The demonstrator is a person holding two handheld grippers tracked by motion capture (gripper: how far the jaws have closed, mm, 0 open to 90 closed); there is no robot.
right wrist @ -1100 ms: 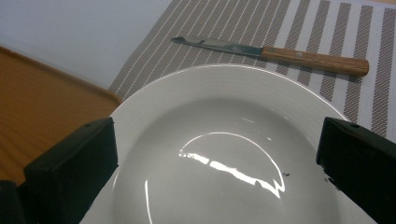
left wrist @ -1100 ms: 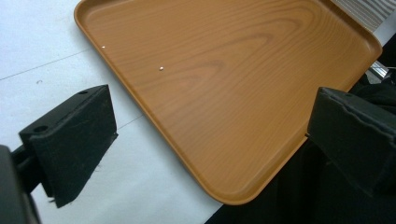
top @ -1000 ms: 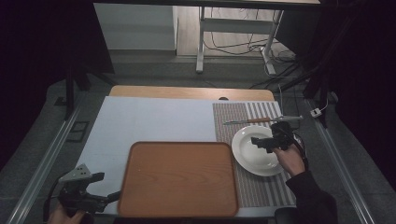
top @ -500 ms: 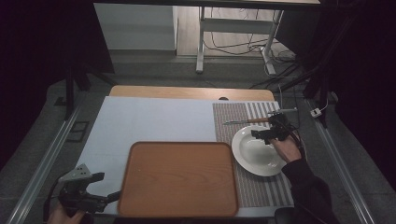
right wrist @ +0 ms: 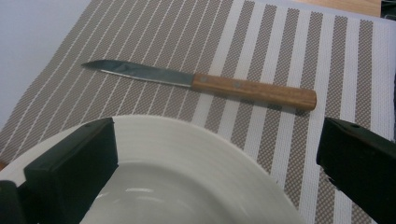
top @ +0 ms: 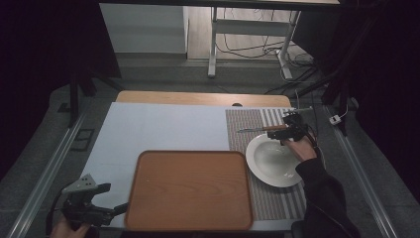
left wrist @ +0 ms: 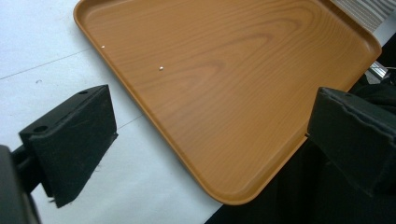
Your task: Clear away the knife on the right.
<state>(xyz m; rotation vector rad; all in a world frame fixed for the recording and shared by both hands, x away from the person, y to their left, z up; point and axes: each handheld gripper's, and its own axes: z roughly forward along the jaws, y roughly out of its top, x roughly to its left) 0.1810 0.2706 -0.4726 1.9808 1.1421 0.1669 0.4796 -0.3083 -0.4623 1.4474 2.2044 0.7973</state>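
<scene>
Wooden-handled knife (right wrist: 205, 84) lies on the striped mat (top: 250, 124), just beyond the white plate (top: 275, 161). The right gripper (top: 288, 133) hovers over the plate's far rim, fingers wide. The left gripper (top: 106, 210), fingers wide, sits beside the tray (top: 188, 191).

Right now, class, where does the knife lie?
The knife lies flat on the striped mat, just beyond the plate's far rim. In the high view it is at the table's right, by the right gripper.
</scene>
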